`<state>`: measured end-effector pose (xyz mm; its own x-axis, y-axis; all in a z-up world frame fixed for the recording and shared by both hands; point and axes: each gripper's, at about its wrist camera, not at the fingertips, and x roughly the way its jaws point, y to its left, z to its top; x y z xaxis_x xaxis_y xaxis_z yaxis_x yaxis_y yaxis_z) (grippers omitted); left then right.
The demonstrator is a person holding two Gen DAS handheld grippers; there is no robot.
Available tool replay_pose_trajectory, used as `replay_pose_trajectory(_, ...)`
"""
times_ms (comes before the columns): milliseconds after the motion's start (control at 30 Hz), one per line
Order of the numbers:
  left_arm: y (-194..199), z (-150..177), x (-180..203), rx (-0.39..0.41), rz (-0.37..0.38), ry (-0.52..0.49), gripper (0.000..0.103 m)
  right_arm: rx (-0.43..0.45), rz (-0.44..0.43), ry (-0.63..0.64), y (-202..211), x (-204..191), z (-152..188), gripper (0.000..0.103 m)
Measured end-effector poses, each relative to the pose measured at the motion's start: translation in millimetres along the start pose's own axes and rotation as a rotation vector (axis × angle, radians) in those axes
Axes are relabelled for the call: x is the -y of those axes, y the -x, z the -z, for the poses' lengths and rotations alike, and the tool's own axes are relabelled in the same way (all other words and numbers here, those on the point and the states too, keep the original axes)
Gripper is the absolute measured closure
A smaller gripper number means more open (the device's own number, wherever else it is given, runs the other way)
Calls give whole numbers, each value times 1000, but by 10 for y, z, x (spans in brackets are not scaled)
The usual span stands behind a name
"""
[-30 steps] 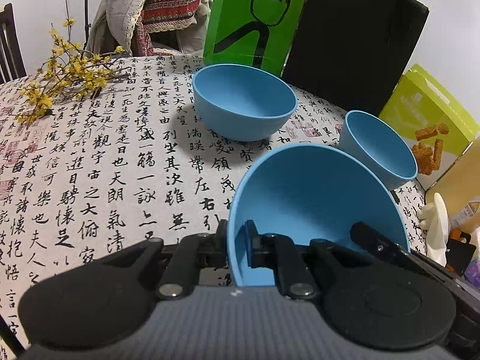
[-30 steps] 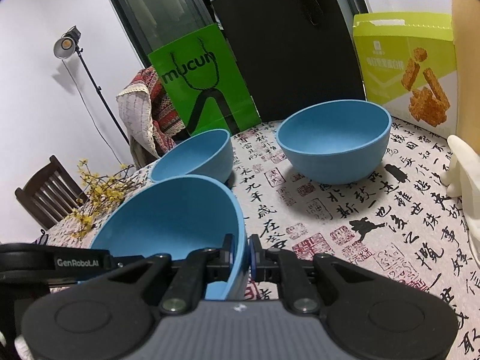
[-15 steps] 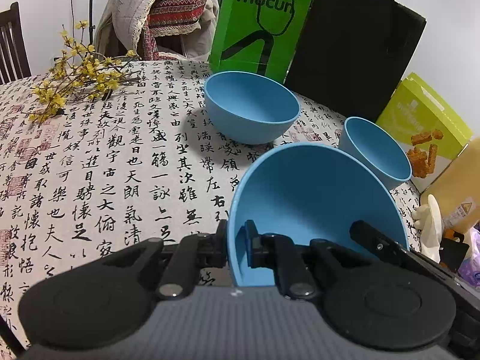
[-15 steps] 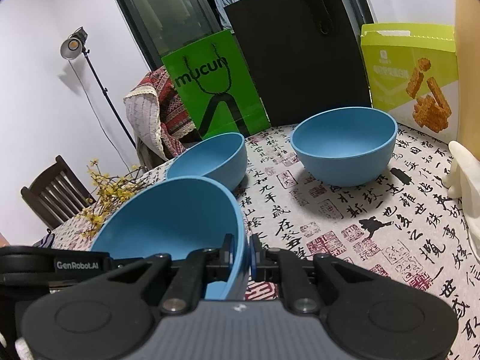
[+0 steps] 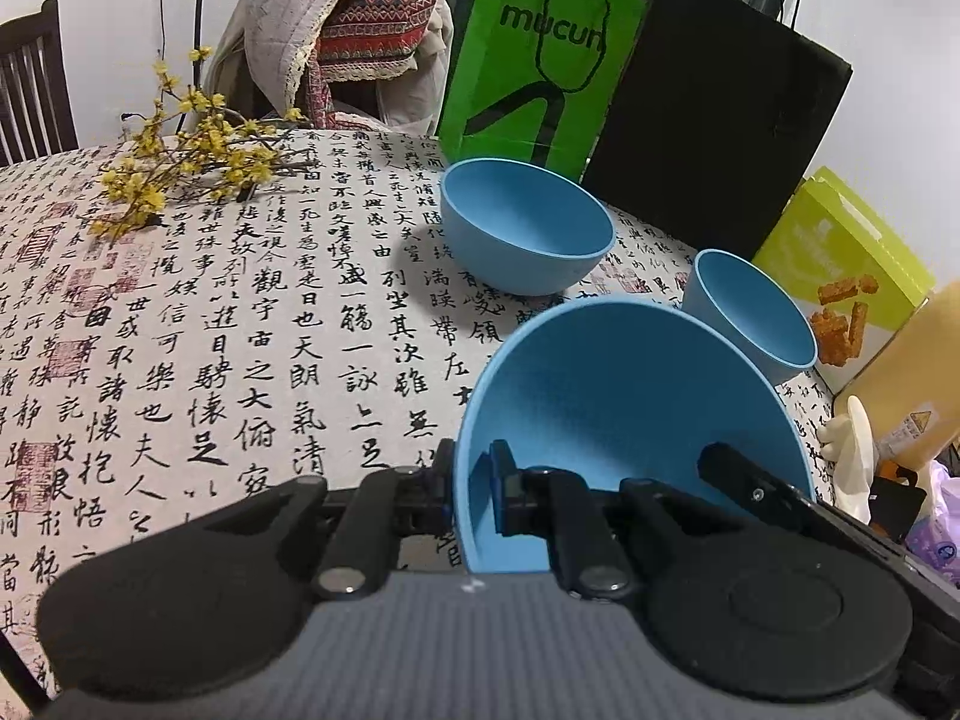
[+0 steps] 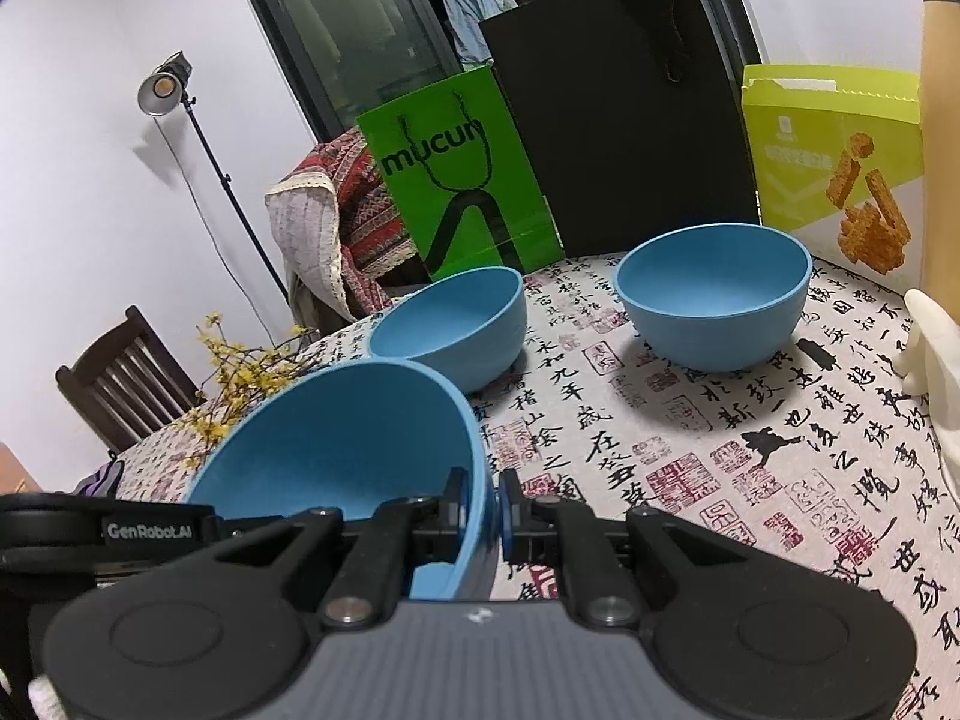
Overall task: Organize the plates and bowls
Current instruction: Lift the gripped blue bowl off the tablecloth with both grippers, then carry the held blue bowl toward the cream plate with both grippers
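Both grippers hold one blue bowl (image 5: 630, 420) by opposite rims, lifted above the table. My left gripper (image 5: 471, 495) is shut on its left rim. My right gripper (image 6: 483, 510) is shut on its right rim; the bowl also shows in the right wrist view (image 6: 336, 444). The other gripper's black body (image 5: 768, 498) pokes in at the bowl's far side. Two more blue bowls stand upright on the tablecloth: a middle one (image 5: 525, 228), seen too in the right wrist view (image 6: 456, 324), and a right one (image 5: 750, 312), also in the right wrist view (image 6: 714, 294).
The calligraphy tablecloth (image 5: 240, 312) covers the table. Yellow flower sprigs (image 5: 186, 162) lie at far left. A green bag (image 5: 534, 66), a black bag (image 5: 714, 138) and a yellow-green snack box (image 5: 840, 264) stand behind the bowls. A white figurine (image 6: 930, 348) and bottle (image 5: 906, 384) stand right.
The held bowl and both grippers have drawn back and up a little; the two standing bowls look farther off. Both grips are unchanged.
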<state>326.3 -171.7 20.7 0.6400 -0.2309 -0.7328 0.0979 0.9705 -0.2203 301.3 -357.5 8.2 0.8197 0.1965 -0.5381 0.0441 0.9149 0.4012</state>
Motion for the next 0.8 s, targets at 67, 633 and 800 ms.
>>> replay_pose_trajectory(67,34,5,-29,5,-1,3,91,2,-1,3,23,-37,10,93)
replay_pose_trajectory(633,327,117,-294,35,8,38,91,10,-19,29,171,-343,110,93)
replay_pose_trajectory(800,412,154,-398,42,4,45,91,9,-22,37,194,-444,152,93)
